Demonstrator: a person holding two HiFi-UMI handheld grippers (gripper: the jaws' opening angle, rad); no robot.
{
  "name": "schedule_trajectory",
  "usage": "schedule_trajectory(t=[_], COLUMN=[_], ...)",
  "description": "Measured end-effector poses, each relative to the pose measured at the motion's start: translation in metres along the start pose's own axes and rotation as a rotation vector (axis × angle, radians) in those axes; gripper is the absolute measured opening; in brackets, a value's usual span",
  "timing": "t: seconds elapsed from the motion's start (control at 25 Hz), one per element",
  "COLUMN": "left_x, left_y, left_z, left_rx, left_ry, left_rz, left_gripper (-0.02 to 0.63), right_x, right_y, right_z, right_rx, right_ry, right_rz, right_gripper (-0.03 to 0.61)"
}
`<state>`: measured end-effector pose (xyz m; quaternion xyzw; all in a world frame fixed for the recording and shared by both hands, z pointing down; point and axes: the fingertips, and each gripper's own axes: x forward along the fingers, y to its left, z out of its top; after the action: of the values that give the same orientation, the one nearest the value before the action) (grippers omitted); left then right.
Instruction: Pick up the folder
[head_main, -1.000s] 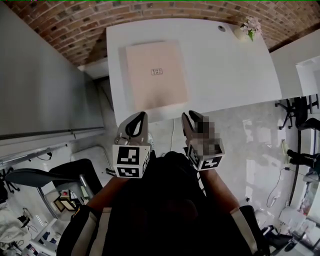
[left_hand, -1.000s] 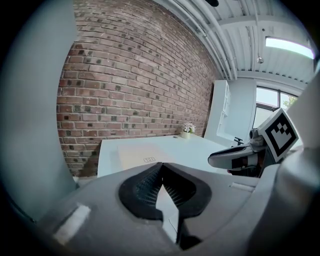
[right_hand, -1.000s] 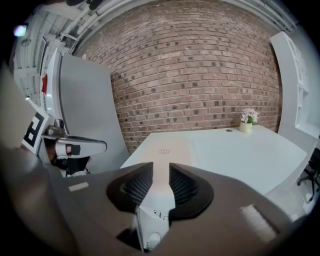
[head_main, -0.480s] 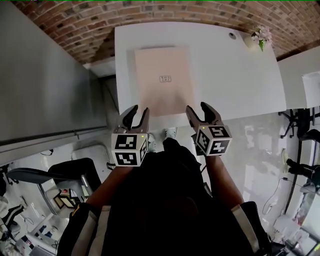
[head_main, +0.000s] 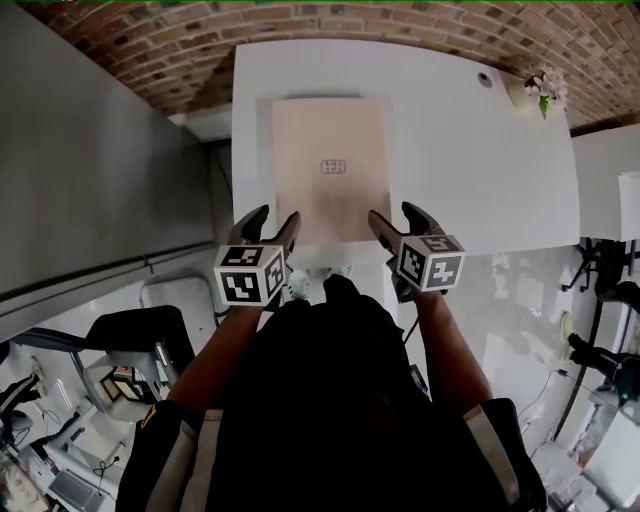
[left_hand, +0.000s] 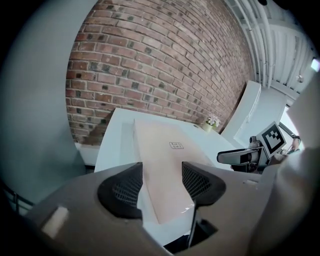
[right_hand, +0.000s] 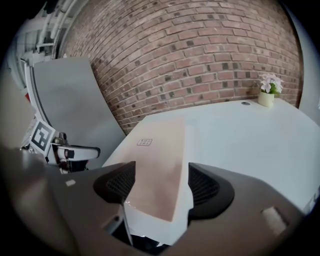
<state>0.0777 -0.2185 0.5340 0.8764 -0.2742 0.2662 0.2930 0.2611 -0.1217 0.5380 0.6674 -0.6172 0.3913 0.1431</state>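
I count one peach folder (head_main: 330, 210) with one small label (head_main: 334, 167) on it, lying on one white table (head_main: 470, 160) that also carries one little pot of flowers (head_main: 541, 88) and one round cable port (head_main: 485, 79). On my end there are two grippers, the left gripper (head_main: 275, 218) and the right gripper (head_main: 394, 215), with one marker cube (head_main: 248, 276) apiece; both pairs of jaws are opening, a near corner of the folder showing in each gap with no pad on it. Around that I make out one brick wall (head_main: 300, 25) and one grey panel (head_main: 90, 170).
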Motion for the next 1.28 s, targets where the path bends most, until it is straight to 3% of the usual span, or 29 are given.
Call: schedule_trajectory(t=[0.32, 0.72, 1.0, 1.28], left_x=[0.027, 0.049, 0.051, 0.052], left_y=[0.005, 0.016, 0.015, 0.014], left_z=[-0.013, -0.032, -0.033, -0.034], left_rx=[-0.087, -0.123, -0.135, -0.142], left_ry=[0.066, 0.14, 0.149, 0.142], left_rz=[-0.038, -0.075, -0.087, -0.091], left_gripper=[0.264, 0.293, 0.298, 0.293], right_x=[0.03, 0.049, 0.054, 0.056], right_y=[-0.011, -0.007, -0.01, -0.011], right_z=[-0.012, -0.017, -0.02, -0.022], right_rx=[0.027, 0.096, 0.135, 0.116], right_ry=[0.077, 0.111, 0.123, 0.123], right_rz=[0.083, 0.197, 0.221, 0.183], right_gripper=[0.341, 0.354, 0.354, 0.333])
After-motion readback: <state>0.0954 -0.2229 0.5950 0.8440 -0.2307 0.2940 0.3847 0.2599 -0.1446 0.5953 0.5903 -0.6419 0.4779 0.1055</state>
